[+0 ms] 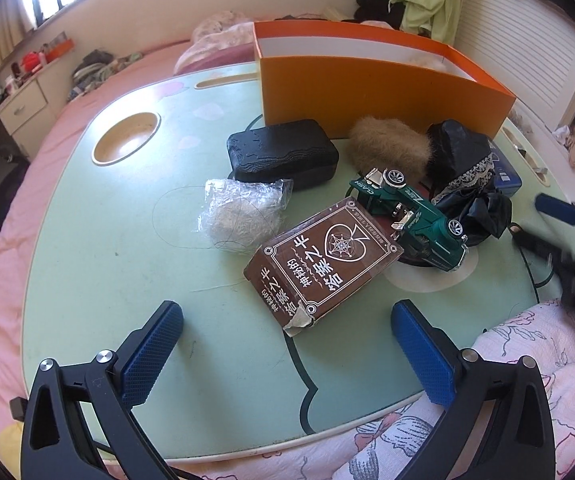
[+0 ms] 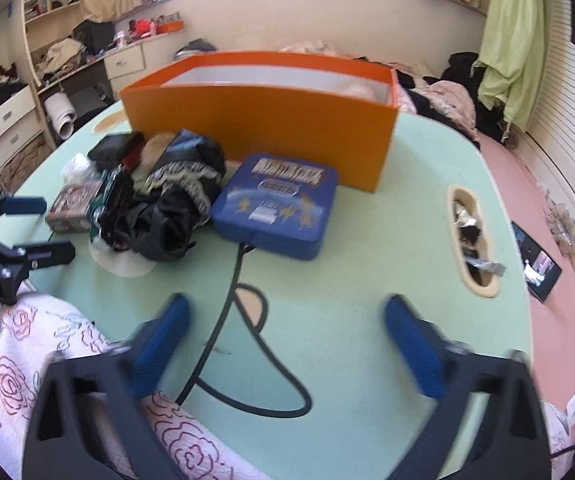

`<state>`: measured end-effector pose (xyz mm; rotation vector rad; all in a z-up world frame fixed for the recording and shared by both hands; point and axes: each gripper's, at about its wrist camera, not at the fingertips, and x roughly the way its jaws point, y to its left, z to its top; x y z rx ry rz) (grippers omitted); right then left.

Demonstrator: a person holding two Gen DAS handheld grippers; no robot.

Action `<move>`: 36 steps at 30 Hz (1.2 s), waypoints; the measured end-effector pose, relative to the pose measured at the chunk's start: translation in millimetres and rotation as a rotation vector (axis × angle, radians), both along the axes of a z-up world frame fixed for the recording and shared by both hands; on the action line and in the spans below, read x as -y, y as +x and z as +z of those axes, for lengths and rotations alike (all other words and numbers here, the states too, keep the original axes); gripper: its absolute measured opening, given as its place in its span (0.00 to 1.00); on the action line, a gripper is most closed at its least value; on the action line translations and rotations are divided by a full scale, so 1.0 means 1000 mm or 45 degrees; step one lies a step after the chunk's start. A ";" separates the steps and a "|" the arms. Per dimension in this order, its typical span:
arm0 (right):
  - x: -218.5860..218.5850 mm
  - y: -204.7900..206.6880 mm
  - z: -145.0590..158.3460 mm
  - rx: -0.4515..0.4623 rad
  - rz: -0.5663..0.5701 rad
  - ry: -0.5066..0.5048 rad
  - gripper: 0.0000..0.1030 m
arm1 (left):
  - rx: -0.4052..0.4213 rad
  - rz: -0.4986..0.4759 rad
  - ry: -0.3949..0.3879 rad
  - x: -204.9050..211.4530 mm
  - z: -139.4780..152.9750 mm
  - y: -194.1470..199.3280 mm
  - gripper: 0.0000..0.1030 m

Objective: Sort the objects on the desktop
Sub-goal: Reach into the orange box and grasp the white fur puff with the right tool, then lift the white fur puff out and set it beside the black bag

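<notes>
Your left gripper point(image 1: 287, 344) has its two blue fingers point(image 1: 147, 354) spread wide with nothing between them, hovering low over the pale green table point(image 1: 99, 264). Just ahead of the gap lies the brown card box point(image 1: 323, 264), flat on the table with its torn corner pointing toward you. To its left sits a crumpled clear plastic bag point(image 1: 243, 212), and behind that a black case point(image 1: 283, 154). To the right of the card box, the green toy car point(image 1: 411, 212) lies tipped on its side, touching a heap of black cloth with lace trim point(image 1: 467, 176). A tan fur ball point(image 1: 387, 148) rests between the black case and the cloth, right against the front wall of the orange box point(image 1: 383, 96), which stands open at the back of the table.

Your right gripper point(image 2: 287, 344) also has its fingers point(image 2: 415, 352) held wide apart and empty, above a bare part of the table near your edge. Ahead and slightly left lies the blue tin point(image 2: 275, 208), flat, lid up, just in front of the orange box and touching the black cloth on its left. To the right, a slot in the table point(image 2: 473, 236) holds some small scraps that are too unclear to name. A phone point(image 2: 535, 260) lies on the pink bedding beyond the table edge
</notes>
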<state>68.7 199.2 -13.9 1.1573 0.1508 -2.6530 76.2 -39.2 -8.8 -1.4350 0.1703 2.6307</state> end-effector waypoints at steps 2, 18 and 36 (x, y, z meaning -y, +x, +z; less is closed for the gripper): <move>-0.005 -0.003 0.011 -0.016 -0.015 -0.039 0.63 | -0.003 -0.002 0.000 -0.001 0.002 -0.002 1.00; 0.038 -0.199 0.067 0.271 -0.165 0.191 0.42 | -0.050 -0.032 0.014 -0.001 0.002 0.001 1.00; 0.006 -0.135 0.122 0.179 -0.005 -0.292 0.37 | -0.058 -0.035 0.017 -0.003 0.002 0.001 1.00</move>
